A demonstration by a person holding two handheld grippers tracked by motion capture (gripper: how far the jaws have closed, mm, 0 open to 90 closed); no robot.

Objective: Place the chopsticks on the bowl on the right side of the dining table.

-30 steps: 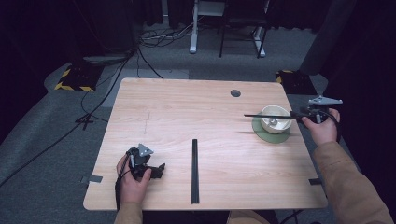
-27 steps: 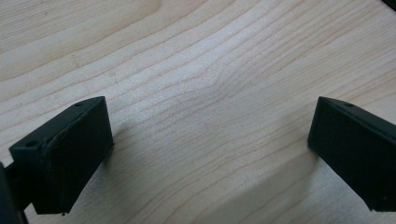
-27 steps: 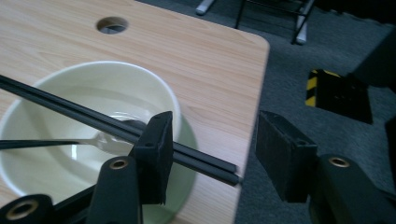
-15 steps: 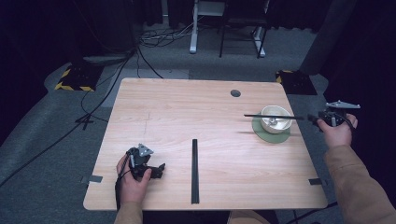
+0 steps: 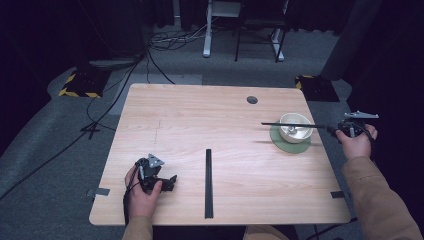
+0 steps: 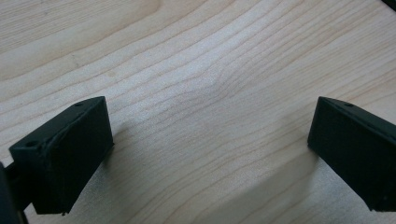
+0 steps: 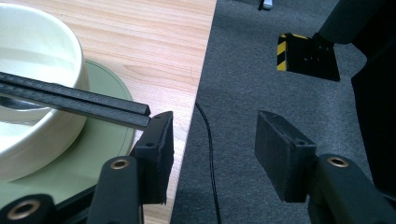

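Observation:
A white bowl stands on a green saucer near the table's right edge. Two black chopsticks lie side by side across the bowl's rim, pointing left and right. My right gripper hovers at the table's right edge, open, with only carpet between its jaws. The chopsticks' near ends stop just beside its left jaw. My left gripper rests at the front left of the table, open over bare wood.
A black strip runs from the table's middle toward the front edge. A round hole sits near the far edge. Past the table's right edge lie grey carpet, a thin cable and a yellow-striped black block.
The right hand has drifted right and slightly down, away from the bowl toward the table's edge. The chopsticks stay across the bowl. The left hand has kept still.

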